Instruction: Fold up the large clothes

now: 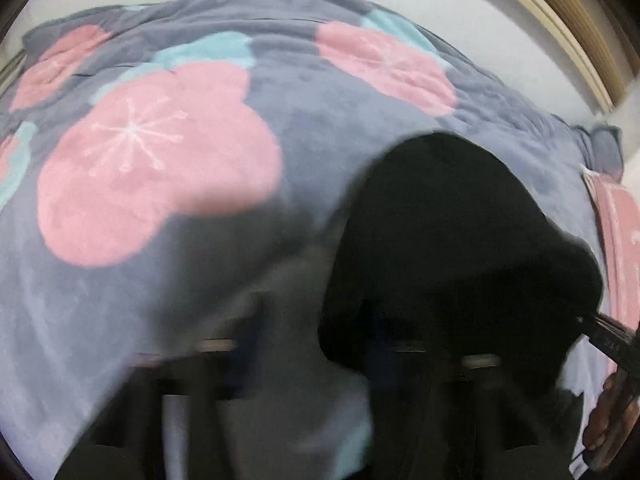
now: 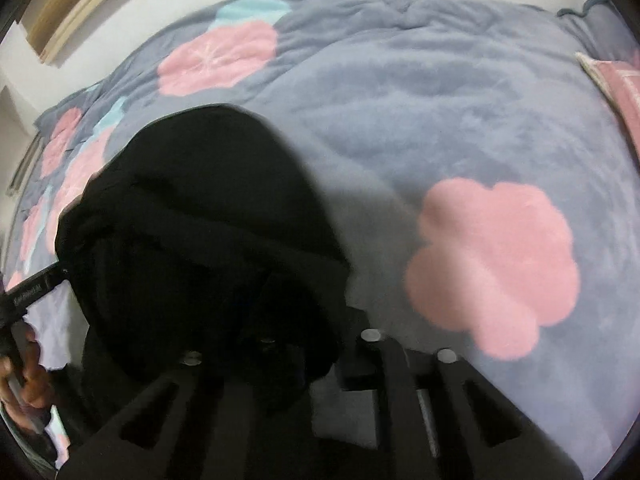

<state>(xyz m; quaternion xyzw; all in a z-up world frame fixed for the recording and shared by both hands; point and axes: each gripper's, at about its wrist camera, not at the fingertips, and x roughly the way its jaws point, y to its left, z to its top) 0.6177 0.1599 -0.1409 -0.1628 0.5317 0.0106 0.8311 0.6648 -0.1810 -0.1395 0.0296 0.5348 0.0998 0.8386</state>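
A black garment (image 1: 460,248) lies bunched on a grey blanket with pink flowers (image 1: 160,184); it also shows in the right wrist view (image 2: 208,240). My left gripper (image 1: 316,344) is blurred; its fingers stand wide apart, the right finger (image 1: 404,360) under the garment's edge, the left finger (image 1: 216,356) over blanket. My right gripper (image 2: 280,348) also has its fingers apart, its left finger (image 2: 192,364) hidden partly by the black cloth that hangs between them. The other gripper's body (image 2: 32,292) shows at the left edge, held by a hand (image 2: 24,380).
The blanket (image 2: 460,128) covers a bed against a white wall (image 1: 460,12). A wooden frame (image 1: 560,12) runs along the wall. A pink cloth (image 1: 620,240) lies at the bed's right side.
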